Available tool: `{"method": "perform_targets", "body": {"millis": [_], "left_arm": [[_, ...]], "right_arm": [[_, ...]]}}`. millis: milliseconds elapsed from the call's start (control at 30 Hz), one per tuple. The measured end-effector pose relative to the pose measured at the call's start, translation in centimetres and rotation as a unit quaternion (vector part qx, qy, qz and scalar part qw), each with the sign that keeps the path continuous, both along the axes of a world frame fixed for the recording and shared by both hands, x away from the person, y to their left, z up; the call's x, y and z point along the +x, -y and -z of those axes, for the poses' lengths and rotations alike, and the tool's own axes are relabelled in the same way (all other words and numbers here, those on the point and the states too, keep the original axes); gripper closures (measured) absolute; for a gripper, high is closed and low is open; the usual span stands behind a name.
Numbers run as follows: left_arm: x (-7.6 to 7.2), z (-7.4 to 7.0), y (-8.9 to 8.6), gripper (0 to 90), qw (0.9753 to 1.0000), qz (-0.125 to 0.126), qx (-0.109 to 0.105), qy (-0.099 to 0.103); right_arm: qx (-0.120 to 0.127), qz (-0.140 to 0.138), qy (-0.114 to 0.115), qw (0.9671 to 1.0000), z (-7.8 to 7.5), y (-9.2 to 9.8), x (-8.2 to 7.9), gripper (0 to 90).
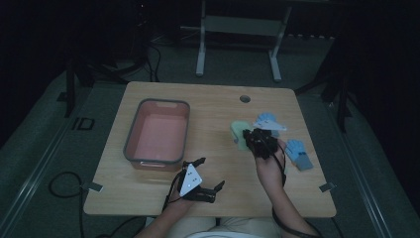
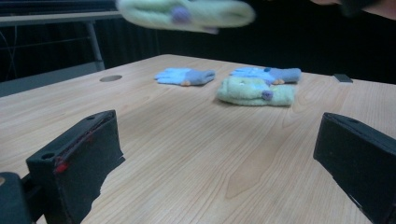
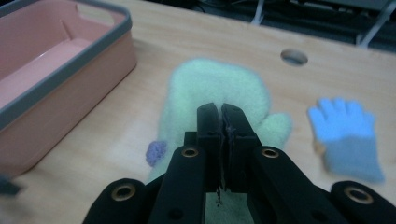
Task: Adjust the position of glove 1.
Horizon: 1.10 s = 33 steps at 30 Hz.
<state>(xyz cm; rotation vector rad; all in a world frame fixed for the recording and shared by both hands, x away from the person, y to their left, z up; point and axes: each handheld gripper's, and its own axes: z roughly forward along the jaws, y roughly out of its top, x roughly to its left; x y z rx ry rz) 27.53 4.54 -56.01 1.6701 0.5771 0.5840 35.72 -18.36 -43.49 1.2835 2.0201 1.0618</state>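
- High view: wooden table [image 1: 208,106] with pink bin [image 1: 157,131] at its left, bin looks bare inside. Right gripper [image 1: 257,140] is over the table's right half, w/ a pale green mitten [image 1: 239,133] at its tip. Two blue gloves on the right: one [image 1: 266,120] just beyond the gripper, one [image 1: 298,153] to its right. Left gripper [image 1: 210,173] sits near the front edge, jaws wide apart, nothing between them.
- Left gripper view: its jaws stand well apart over bare wood. A second green mitten [image 2: 256,91] lies flat on the table, blue gloves [image 2: 185,76] and [image 2: 267,73] beyond it. The lifted green mitten [image 2: 187,14] hangs blurred at the top of frame, clear of the table.
- Right gripper view: jaws pressed together on the held green mitten [image 3: 217,95], which drapes beyond them; grip point is hidden by the jaws, prob. at the cuff. Pink bin [image 3: 51,65] to the left, blue glove [image 3: 348,130] on the wood at right.
- Progress, as judged: early stage. One mitten picked up, not yet over the bin. Nothing in the bin; three items left on the table, if all go in.
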Motion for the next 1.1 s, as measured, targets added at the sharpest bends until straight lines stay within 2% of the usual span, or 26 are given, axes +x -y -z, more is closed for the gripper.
{"method": "perform_targets", "body": {"millis": [33,67,100,133,233,333,367,400,433,533,633,800,867,967,1033,1100], "left_arm": [[0.0,0.0,0.0,0.6,1.0,0.0,-0.001,0.0],[0.0,0.0,0.0,0.6,1.0,0.0,-0.001,0.0],[0.0,0.0,0.0,0.6,1.0,0.001,-0.001,0.0],[0.0,0.0,0.0,0.6,1.0,0.001,-0.001,0.0],[0.0,0.0,0.0,0.6,1.0,0.001,-0.001,0.002],[0.0,0.0,0.0,0.6,1.0,0.002,0.0,0.001],[0.0,0.0,0.0,0.6,1.0,0.002,0.0,0.002],[0.0,0.0,0.0,0.6,1.0,0.002,0.0,0.002],[0.0,0.0,0.0,0.6,1.0,0.003,-0.001,0.0],[0.0,0.0,0.0,0.6,1.0,0.003,-0.001,0.001],[0.0,0.0,0.0,0.6,1.0,0.003,0.0,0.002],[0.0,0.0,0.0,0.5,1.0,0.003,-0.001,0.001],[0.0,0.0,0.0,0.6,1.0,0.004,-0.001,0.001],[0.0,0.0,0.0,0.6,1.0,0.003,0.0,0.002],[0.0,0.0,0.0,0.6,1.0,0.004,0.0,0.002],[0.0,0.0,0.0,0.6,1.0,0.004,-0.001,0.002]], "right_arm": [[0.005,-0.001,-0.006,1.0,0.4,0.1,-0.7,87.1],[0.005,-0.001,-0.006,1.0,0.4,0.1,-0.7,87.1],[0.002,-0.001,-0.011,0.9999,1.0,0.0,-1.7,87.1],[0.002,-0.001,-0.011,0.9999,1.0,0.0,-1.7,87.1],[-0.006,0.0,-0.024,0.9997,2.6,-0.3,-3.3,87.1],[-0.009,-0.001,-0.035,0.9993,3.4,-0.5,-3.6,87.2],[-0.003,0.003,-0.048,0.9988,4.4,-0.6,-3.8,87.1],[-0.003,0.003,-0.048,0.9988,4.4,-0.6,-3.8,87.1],[-0.011,0.011,-0.049,0.9987,5.3,-0.9,-4.0,87.1],[-0.011,0.022,-0.054,0.9983,6.1,-1.1,-3.9,87.2],[-0.014,0.047,-0.062,0.9968,8.0,-1.6,-3.3,87.1],[-0.028,0.05,-0.069,0.996,9.4,-2.3,-2.6,87.1],[-0.025,0.051,-0.073,0.9957,9.8,-2.5,-2.4,87.1],[-0.029,0.052,-0.07,0.9958,10.2,-2.6,-2.2,87.1],[-0.033,0.052,-0.07,0.9956,11.1,-2.7,-1.7,87.0],[-0.029,0.052,-0.066,0.996,11.4,-2.6,-1.7,86.9]]}}
